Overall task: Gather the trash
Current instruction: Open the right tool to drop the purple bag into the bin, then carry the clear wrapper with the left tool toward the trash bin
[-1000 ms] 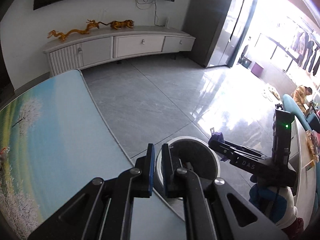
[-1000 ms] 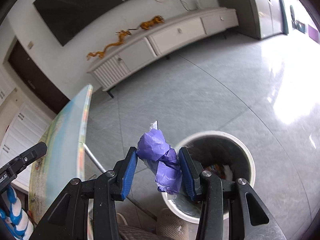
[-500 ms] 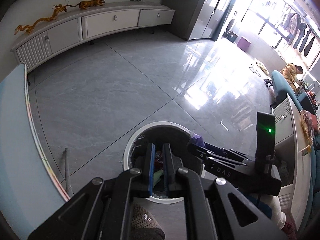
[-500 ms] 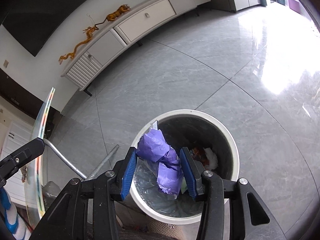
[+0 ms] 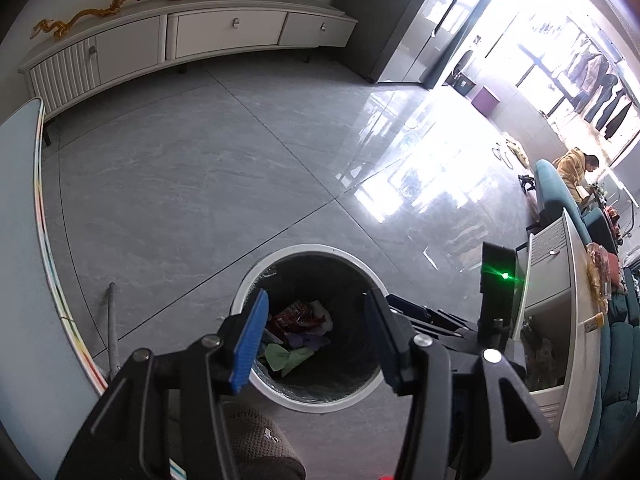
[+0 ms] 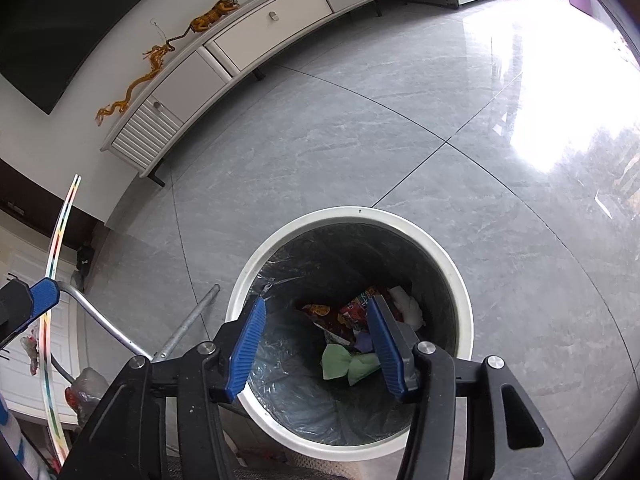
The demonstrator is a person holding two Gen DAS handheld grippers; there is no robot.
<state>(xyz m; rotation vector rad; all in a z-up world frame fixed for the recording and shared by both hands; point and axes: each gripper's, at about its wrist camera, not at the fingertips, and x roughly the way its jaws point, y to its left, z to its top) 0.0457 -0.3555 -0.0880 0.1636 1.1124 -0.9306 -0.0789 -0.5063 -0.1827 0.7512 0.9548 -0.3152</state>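
Note:
A round white trash bin (image 5: 312, 250) with a dark liner stands on the grey floor; it also shows in the right wrist view (image 6: 460, 276). Inside lie a green paper (image 6: 346, 364), a purple wrapper (image 6: 362, 340), red packets (image 6: 348, 314) and white tissue (image 6: 408, 304); the same green paper (image 5: 288, 358) and purple wrapper (image 5: 304, 338) show in the left wrist view. My left gripper (image 5: 316, 340) is open and empty over the bin. My right gripper (image 6: 316, 346) is open and empty over the bin.
The table edge (image 5: 44, 240) runs along the left. A metal table leg (image 6: 188, 324) stands beside the bin. A white TV cabinet (image 5: 192, 36) lines the far wall. A white shelf unit (image 5: 560, 280) and teal sofa stand on the right.
Both grippers have opened over the bin. The purple wrapper left my right gripper and now lies in the bin. Both grippers moved lower over the bin.

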